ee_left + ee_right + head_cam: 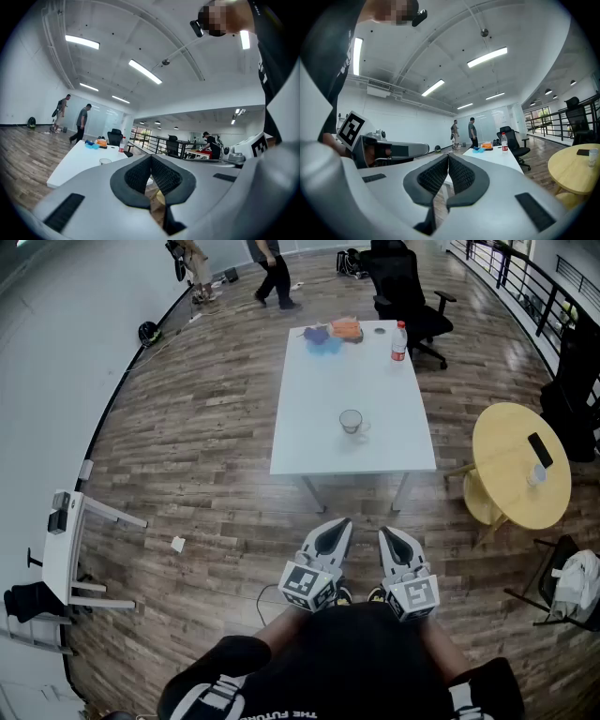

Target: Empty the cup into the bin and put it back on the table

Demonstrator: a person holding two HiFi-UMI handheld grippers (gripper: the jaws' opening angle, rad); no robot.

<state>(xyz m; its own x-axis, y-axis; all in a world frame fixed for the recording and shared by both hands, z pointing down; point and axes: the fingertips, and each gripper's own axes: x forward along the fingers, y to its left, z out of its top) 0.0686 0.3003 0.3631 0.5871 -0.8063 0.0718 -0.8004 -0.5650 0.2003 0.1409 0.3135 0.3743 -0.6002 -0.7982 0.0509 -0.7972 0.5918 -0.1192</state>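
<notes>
So the cup (352,421) sits mid-way along the white table (309,448), and I can't tell what's inside. A bottle (398,341) stands at the far end. The left gripper (336,529) and right gripper (392,538) are both closed and empty, hovering over the wood floor (206,456).

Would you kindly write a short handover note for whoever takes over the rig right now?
Grippers: left gripper shut, empty, level, short of the white table; right gripper likewise.
Things: cup upright on the table, toward its near end, untouched; contents unclear. No bin in view.
Done: nothing.
Left: grasp the cup, empty it into the bin, set it back.
</notes>
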